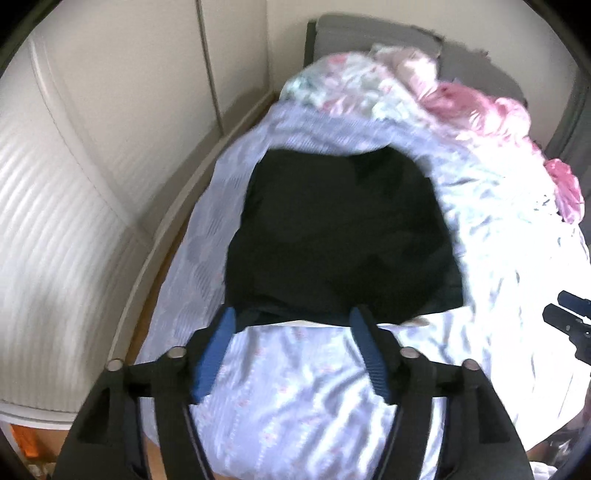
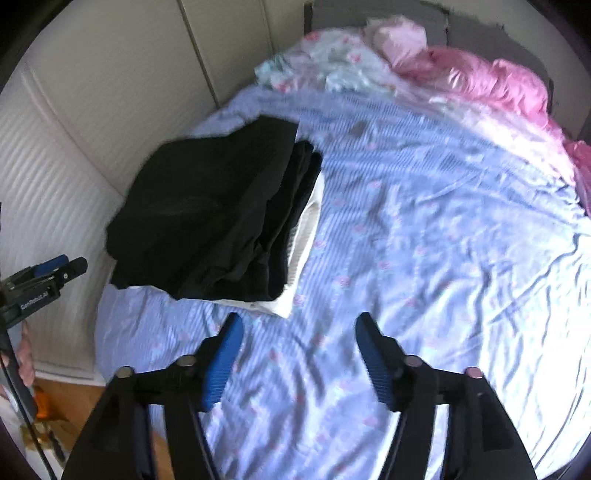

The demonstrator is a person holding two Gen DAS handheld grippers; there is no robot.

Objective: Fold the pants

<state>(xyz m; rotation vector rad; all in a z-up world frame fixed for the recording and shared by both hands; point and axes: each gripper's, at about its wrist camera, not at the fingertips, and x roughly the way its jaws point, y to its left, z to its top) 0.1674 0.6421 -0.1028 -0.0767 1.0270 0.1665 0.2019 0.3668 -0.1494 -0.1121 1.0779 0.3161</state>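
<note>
The black pants (image 1: 340,229) lie folded in a flat stack on the lavender bed sheet (image 1: 295,398), toward the bed's left side. My left gripper (image 1: 293,317) stands open just at the stack's near edge, its blue pads (image 1: 218,354) pressing on nothing. In the right wrist view the pants (image 2: 207,214) rest on a white cloth (image 2: 306,251) that pokes out at their right side. The right gripper (image 2: 299,325) is open over bare sheet (image 2: 424,240), apart from the stack. Each gripper shows at the other view's edge: right gripper (image 1: 565,314), left gripper (image 2: 55,269).
A crumpled pink duvet (image 2: 487,85) and floral bedding (image 2: 332,62) are bunched at the far end by a grey headboard (image 1: 369,33). White cupboard doors (image 1: 74,184) run along the bed's left side. Wooden floor (image 2: 70,406) with small clutter shows at the lower left.
</note>
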